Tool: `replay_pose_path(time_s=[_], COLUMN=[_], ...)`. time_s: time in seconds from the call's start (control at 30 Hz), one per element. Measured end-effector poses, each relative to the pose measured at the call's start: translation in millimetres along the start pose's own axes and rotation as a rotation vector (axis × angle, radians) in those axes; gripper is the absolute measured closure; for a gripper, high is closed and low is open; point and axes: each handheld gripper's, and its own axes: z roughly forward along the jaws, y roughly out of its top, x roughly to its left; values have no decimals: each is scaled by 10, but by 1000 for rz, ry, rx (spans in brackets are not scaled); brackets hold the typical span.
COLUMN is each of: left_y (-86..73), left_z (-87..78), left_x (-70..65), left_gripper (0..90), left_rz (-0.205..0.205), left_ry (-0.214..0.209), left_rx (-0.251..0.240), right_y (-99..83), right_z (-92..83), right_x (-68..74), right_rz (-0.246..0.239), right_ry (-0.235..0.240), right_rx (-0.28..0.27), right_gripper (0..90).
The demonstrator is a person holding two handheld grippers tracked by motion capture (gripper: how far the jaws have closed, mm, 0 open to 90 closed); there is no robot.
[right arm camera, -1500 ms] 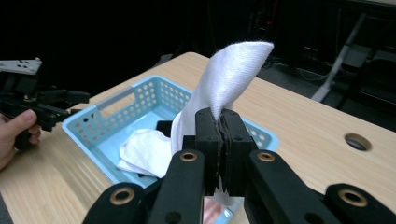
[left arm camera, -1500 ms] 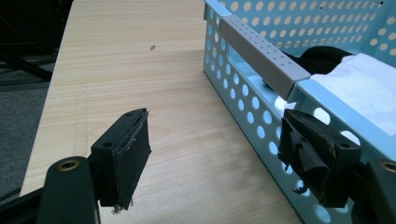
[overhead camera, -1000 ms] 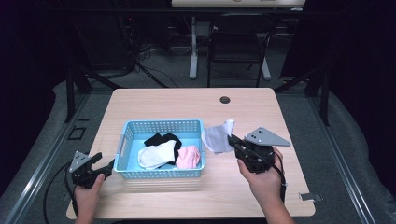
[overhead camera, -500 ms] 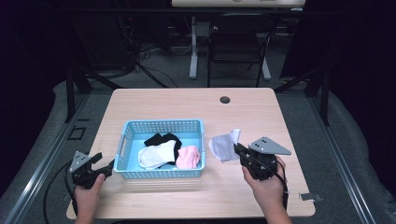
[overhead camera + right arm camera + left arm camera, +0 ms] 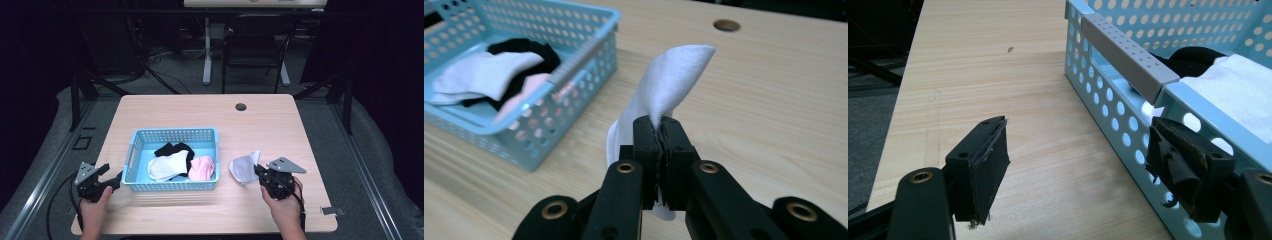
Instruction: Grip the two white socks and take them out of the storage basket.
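Observation:
A light blue perforated basket (image 5: 140,150) sits mid-table and holds a white sock (image 5: 167,166), a black sock (image 5: 175,148) and a pink sock (image 5: 202,168). Right of the basket, a loose white sock (image 5: 244,167) lies on the wood with one end lifted, and my right gripper (image 5: 261,174) is shut on it. In the right gripper view that white sock (image 5: 669,80) rises from between the closed jaws. My left gripper (image 5: 111,183) stands open at the basket's near left corner. Its right finger (image 5: 1188,167) is next to the basket wall (image 5: 1108,107).
A round cable hole (image 5: 241,106) sits near the table's far edge. A small metal clip (image 5: 331,211) lies at the near right corner. Bare wood stretches left of the basket and behind it. A chair and stand legs are on the floor beyond the table.
My right gripper has pulled back toward the near edge with the white sock, which has come down onto the table. The left gripper has not moved.

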Motion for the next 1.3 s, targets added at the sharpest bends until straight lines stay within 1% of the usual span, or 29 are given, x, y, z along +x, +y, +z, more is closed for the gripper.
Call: replay_pose_path(time_s=[0.07,0.1,0.13,0.2,0.3,0.37,0.4,0.47,0.5,0.6,0.73,0.77,0.83,0.87,0.9,0.93,1.0,1.1,1.17,1.3], left_y=[0,0,1,1,2,2,2,2,2,2,2,2,2,2,2,2,2,2,0,1], left_z=[0,0,-1,-3,-4,-4,-4,-4,-4,-3,-4,-5,-4,-4,-3,-4,-4,-6,-6,-7], left_x=[-3,-3,-2,0,0,-1,-1,0,1,1,1,1,0,0,-1,-1,1,2,3,2], left_gripper=[245,245,245,245,245,245,245,245,245,245,245,245,245,245,245,245,245,245,245,245], left_rz=[1,0,0,0,0,-1,-1,-2,-2,-2,-3,-2,0,0,-1,-1,-2,-3,-8,-6], left_ry=[0,0,0,0,0,0,0,0,0,0,0,0,0,0,0,0,0,0,0,-1], left_rx=[-2,-2,-2,-3,-4,-4,-4,-5,-5,-5,-5,-5,-4,-4,-4,-4,-5,-5,-13,-6], right_y=[-62,-92,-119,-170,-233,-277,-277,-324,-333,-344,-347,-351,-369,-376,-376,-387,-389,-384,-354,-257], right_z=[37,62,77,114,162,197,197,232,241,247,242,242,243,238,238,235,231,233,233,226], right_x=[-72,-110,-154,-244,-346,-402,-402,-455,-466,-475,-487,-491,-502,-511,-511,-517,-523,-515,-487,-426], right_rz=[23,45,53,93,124,154,154,183,190,200,200,203,210,209,209,213,215,212,200,161], right_ry=[-22,-29,-38,-38,-53,-60,-60,-69,-66,-66,-70,-70,-72,-73,-73,-80,-82,-88,-85,-78], right_rx=[7,10,19,33,55,63,63,77,77,76,72,70,55,55,55,47,39,36,43,56], right_gripper=[870,870,870,869,869,869,869,867,867,867,858,832,744,718,718,659,620,610,599,605])
